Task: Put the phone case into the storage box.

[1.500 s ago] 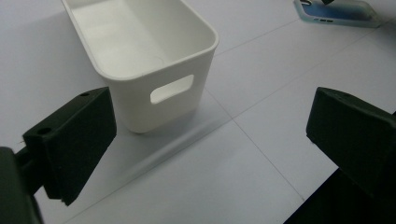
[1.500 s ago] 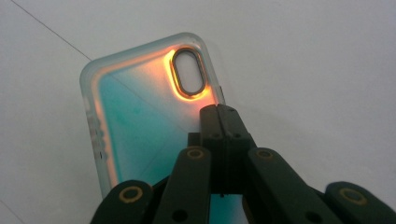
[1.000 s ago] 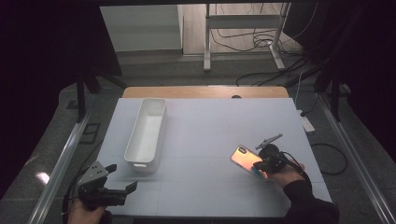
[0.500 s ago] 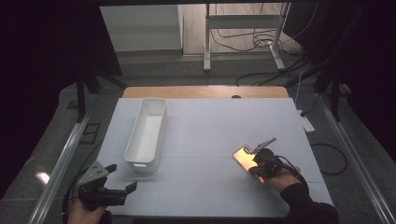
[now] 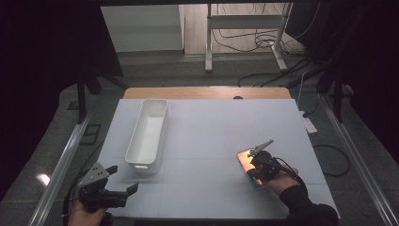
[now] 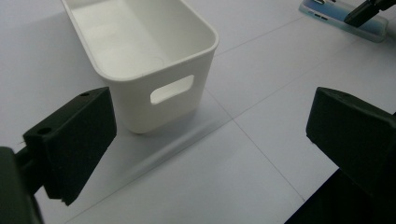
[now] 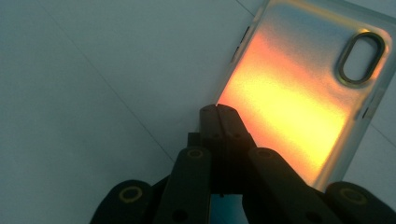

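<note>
A phone case [image 5: 243, 159] with an orange-yellow sheen lies flat on the white table at the right front; in the right gripper view the phone case [image 7: 289, 93] shows its oval camera cut-out. My right gripper [image 5: 254, 170] stands over the case's near part. Its jaws are shut tight together, the tips [image 7: 217, 110] at the case's left edge with nothing visible between them. My left gripper [image 5: 123, 179] rests at the front left corner, open and holding nothing. In its own view the left gripper [image 6: 210, 121] points at the near end of a white bin [image 6: 205, 35].
The long white bin [image 5: 162, 123] stands empty on the left half of the table, its handle slot facing me. Bare white tabletop [image 5: 211, 136] stretches between the bin and the case. A wooden strip [image 5: 207, 92] borders the far edge. Cables lie on the floor beyond.
My right hand and gripper have shifted slightly toward me over the phone case. The left gripper and the bin have stayed where they were.
</note>
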{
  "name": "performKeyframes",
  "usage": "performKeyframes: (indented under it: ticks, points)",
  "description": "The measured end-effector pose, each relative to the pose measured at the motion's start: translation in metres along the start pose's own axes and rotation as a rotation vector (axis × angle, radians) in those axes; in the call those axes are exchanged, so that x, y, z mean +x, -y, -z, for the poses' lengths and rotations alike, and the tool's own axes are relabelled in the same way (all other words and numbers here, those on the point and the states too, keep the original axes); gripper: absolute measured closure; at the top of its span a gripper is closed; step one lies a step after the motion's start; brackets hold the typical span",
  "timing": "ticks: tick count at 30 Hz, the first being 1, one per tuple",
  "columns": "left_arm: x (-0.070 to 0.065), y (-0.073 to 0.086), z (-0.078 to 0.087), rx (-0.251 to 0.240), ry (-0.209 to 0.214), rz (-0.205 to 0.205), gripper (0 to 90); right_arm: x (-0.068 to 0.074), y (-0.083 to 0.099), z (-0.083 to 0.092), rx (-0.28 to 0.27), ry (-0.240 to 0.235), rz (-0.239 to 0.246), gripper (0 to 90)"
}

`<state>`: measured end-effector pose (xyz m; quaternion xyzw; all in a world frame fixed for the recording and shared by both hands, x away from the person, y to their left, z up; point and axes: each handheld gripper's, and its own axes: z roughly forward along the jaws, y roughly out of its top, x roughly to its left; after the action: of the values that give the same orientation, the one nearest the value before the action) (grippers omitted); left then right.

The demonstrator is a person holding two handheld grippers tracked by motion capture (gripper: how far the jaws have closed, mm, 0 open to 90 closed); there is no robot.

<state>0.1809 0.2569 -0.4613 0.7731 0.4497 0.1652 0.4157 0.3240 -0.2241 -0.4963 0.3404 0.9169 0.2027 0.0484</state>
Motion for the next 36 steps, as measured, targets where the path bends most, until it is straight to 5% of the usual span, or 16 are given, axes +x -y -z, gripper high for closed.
performKeyframes:
  ticks: [3,14,19,36]
  points:
    - [0.000,0.000,0.000,0.000,0.000,0.000,2.6,0.000,0.000,0.004,-0.021,0.017,0.003,89.3]
    - [0.000,0.000,0.000,0.000,0.000,0.001,2.6,-0.005,0.005,0.030,-0.139,0.097,-0.020,65.6]
    - [0.000,0.000,0.000,0.000,-0.001,0.000,2.6,-0.009,0.009,0.044,-0.190,0.124,-0.062,48.0]
    - [0.000,0.000,0.000,-0.001,0.001,0.001,2.6,-0.023,0.017,0.059,-0.241,0.188,-0.158,4.6]
